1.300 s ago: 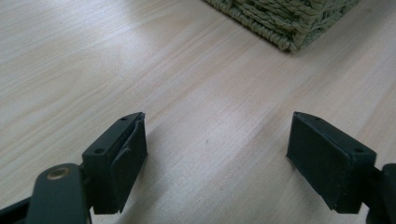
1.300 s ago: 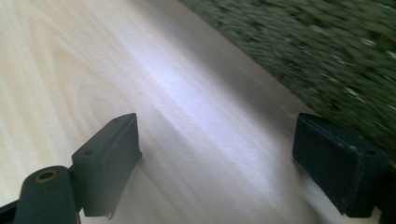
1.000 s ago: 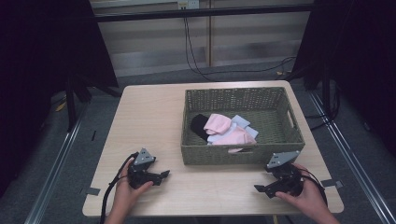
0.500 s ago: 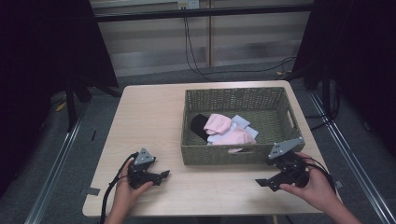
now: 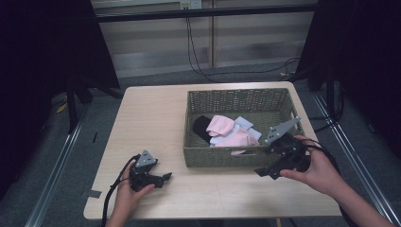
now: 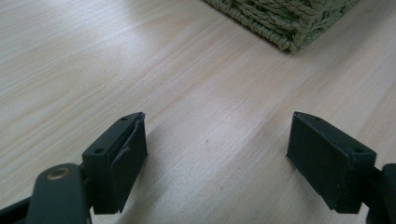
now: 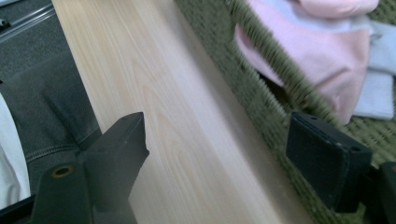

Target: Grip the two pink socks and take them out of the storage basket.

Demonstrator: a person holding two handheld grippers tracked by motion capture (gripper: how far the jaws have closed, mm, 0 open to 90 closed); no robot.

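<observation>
Right hand-held gripper (image 5: 273, 166) was open, empty, at basket's (image 5: 222, 157) front-right corner; pink sock (image 5: 239, 138) lay just inside. Left hand-held gripper (image 5: 161, 178) open, farther off.

The woven green basket (image 5: 241, 101) sits on the right half of the light wooden table (image 5: 151, 118). Pink, white and black socks (image 5: 227, 131) lie inside it.

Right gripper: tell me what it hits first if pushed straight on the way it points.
Probably the basket's near wall, which runs between the open tongs of the right gripper; past it lie the pink cloths. Depth is uncertain.
</observation>
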